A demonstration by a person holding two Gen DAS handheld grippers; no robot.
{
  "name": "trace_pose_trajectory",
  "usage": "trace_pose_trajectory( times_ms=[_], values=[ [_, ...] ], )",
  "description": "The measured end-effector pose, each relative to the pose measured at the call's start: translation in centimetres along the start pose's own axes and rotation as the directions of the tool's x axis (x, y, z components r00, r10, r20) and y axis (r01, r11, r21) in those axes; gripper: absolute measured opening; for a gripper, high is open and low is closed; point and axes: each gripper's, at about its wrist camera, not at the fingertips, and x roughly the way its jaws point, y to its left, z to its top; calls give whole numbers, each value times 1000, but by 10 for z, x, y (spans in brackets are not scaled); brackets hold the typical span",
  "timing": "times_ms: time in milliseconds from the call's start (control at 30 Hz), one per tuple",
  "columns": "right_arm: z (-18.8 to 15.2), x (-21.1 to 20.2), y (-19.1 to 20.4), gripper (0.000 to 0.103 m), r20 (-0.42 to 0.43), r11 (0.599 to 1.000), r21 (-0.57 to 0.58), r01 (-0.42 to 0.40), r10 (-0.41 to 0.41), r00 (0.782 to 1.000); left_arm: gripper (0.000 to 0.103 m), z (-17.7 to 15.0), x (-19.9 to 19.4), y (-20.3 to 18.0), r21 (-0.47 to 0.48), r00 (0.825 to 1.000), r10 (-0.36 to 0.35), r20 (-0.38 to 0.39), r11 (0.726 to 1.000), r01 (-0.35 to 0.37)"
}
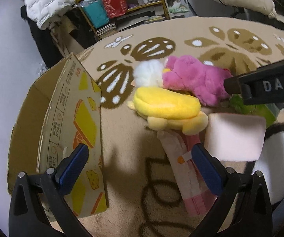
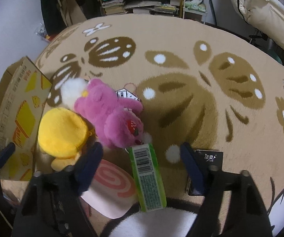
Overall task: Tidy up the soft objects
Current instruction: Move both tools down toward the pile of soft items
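On the tan butterfly rug lies a pile of soft things: a yellow plush (image 1: 167, 106) (image 2: 62, 134), a pink bear plush (image 1: 199, 79) (image 2: 114, 114), a white plush (image 1: 149, 73) (image 2: 72, 90) and a pink swirl-roll cushion (image 1: 236, 136) (image 2: 110, 185). My left gripper (image 1: 140, 165) is open just above the rug, with a pale pink pouch (image 1: 187, 177) by its right pad. My right gripper (image 2: 140, 154) is open, pointing down over a green packet (image 2: 147, 175) that lies between its fingers untouched. One black finger of it (image 1: 260, 85) shows in the left wrist view.
An open cardboard box (image 1: 62, 118) (image 2: 17, 108) stands on the left of the pile. A black tissue pack (image 2: 209, 158) lies by the right finger. A black-and-white plush (image 2: 157, 223) (image 1: 276, 148) is nearest. A small house keychain (image 2: 127, 94) is behind the bear. Shelves stand beyond the rug.
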Motion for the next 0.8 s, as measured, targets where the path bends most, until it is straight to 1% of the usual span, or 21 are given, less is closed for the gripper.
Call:
trace_pose_trajectory(
  times_ms=[67,133,167,300,467,667,767,800],
  values=[
    [0,5,1,72,-16,1000,-9,6,-6,1000,103,-2,1,-5,24,1000,16,6,1000,-16],
    [-1,9,1,61,-36,1000,-11,4,-4,999,103,-4,1,-9,46,1000,26,12,999,-27],
    [-1,10,1,59,-43,1000,-11,0,0,999,103,-5,1,-10,54,1000,25,12,998,-26],
    [-2,11,1,59,-52,1000,-6,-2,2,999,103,-5,-3,-12,56,1000,-4,15,998,3],
    [-3,12,-2,59,-74,1000,8,-2,2,997,103,-7,-1,-17,71,1000,-4,6,997,3],
    [-7,21,-7,59,-119,1000,27,-5,8,993,103,-9,9,-13,31,999,-33,-22,999,34],
    [-8,25,-8,59,-133,999,32,-13,17,991,103,-11,15,-11,8,997,-61,-42,998,62],
    [-8,25,-7,57,-135,999,31,-15,19,991,103,-12,16,-11,-1,997,-68,-46,998,68]
  ],
)
